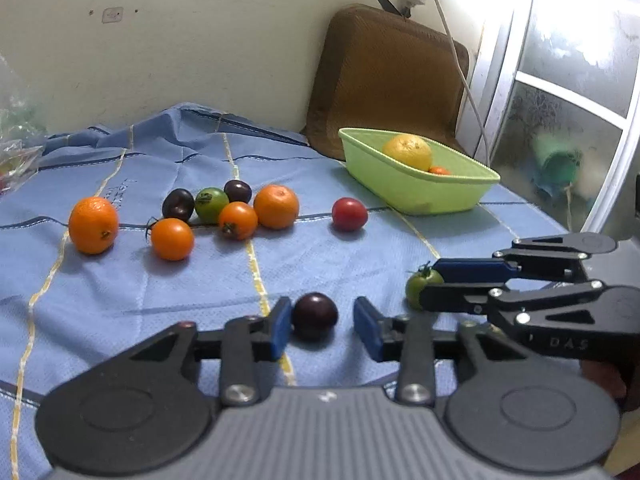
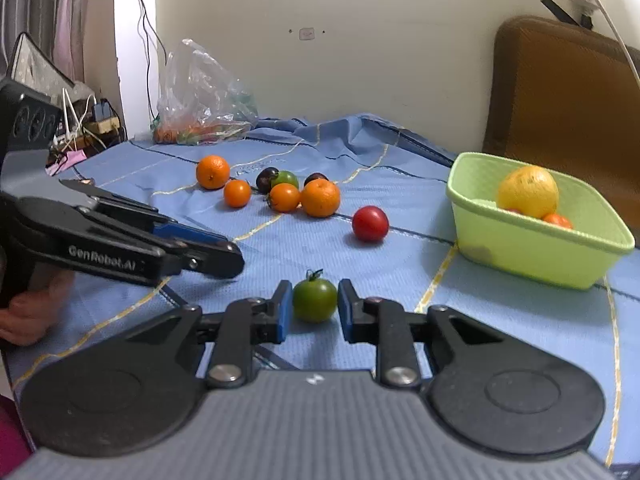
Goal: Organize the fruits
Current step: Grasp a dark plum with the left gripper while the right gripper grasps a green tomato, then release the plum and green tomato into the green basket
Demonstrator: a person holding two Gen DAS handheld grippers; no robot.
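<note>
A dark purple tomato (image 1: 314, 316) lies on the blue cloth between the fingers of my left gripper (image 1: 322, 312). The left pad touches it and a gap shows at the right pad, so the jaws stand open. My right gripper (image 2: 314, 296) is shut on a green tomato (image 2: 315, 300) low over the cloth; the left wrist view shows it too, the right gripper (image 1: 430, 284) holding the green tomato (image 1: 420, 286). The green basket (image 1: 416, 176) at the back right holds a yellow citrus (image 1: 408, 151) and a small orange fruit (image 1: 439, 170). A red tomato (image 1: 349, 214) lies alone before it.
Several oranges and tomatoes cluster mid-cloth, with one orange (image 1: 93, 224) apart at the left. A brown cushion (image 1: 384, 76) leans on the wall behind the basket, and a white cable hangs over it. A plastic bag (image 2: 200, 92) sits at the far edge. A person's hand (image 2: 28, 316) holds the left gripper.
</note>
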